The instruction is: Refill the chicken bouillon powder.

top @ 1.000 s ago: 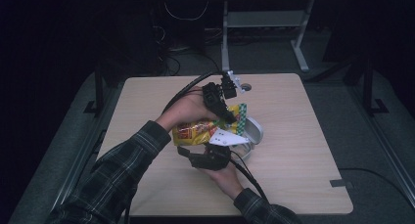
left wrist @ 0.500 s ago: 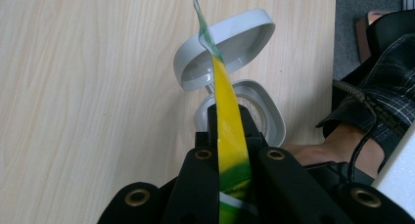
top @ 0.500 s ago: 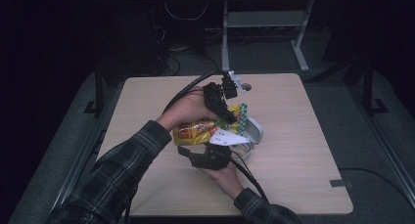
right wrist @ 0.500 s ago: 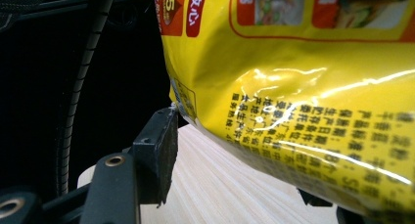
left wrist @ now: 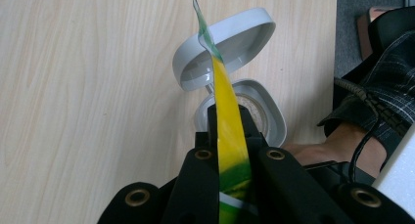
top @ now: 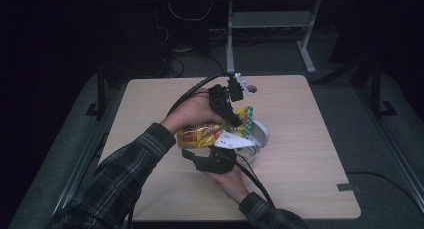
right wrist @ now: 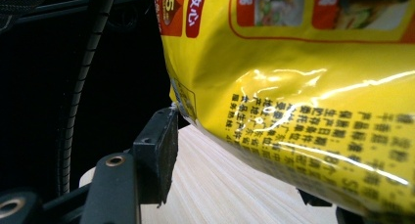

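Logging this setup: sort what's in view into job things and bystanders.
In the job:
yellow packet
grey container, its lid open
left tool, shut on the packet's edge
right tool, around the packet's bottom

Just there:
table
floor cable

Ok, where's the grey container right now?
In the high view the grey container stands just right of the table's middle, lid open, under the yellow snack bag's top edge.
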Demonstrator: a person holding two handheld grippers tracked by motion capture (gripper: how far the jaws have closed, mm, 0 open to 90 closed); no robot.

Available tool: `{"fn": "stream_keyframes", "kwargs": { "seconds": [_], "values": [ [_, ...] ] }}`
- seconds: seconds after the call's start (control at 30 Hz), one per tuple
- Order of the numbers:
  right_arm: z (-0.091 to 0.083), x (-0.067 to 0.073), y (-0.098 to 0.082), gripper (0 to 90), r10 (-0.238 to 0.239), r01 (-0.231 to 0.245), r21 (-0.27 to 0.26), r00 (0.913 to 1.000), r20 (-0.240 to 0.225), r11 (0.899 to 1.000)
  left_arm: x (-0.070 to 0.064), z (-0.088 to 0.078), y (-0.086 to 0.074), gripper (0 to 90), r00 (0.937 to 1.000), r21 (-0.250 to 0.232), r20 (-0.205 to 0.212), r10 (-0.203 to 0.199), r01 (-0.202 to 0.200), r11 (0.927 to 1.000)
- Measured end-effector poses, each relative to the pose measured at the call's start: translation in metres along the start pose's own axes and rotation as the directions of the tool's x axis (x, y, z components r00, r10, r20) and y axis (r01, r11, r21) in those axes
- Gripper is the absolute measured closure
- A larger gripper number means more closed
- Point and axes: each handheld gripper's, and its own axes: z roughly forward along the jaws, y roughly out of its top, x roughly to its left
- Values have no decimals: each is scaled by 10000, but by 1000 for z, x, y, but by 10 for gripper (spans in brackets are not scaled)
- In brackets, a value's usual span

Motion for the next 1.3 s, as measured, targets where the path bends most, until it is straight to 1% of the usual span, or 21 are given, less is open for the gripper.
{"fn": "stream_keyframes", "kwargs": {
  "seconds": [1.3],
  "values": [
    [-1, -1, 0, 439, 141, -142, -85, 9999, -79, 9999, -1, 2, 2, 899, 10000, 130, 46, -54, 53, 9999]
  ]
}}
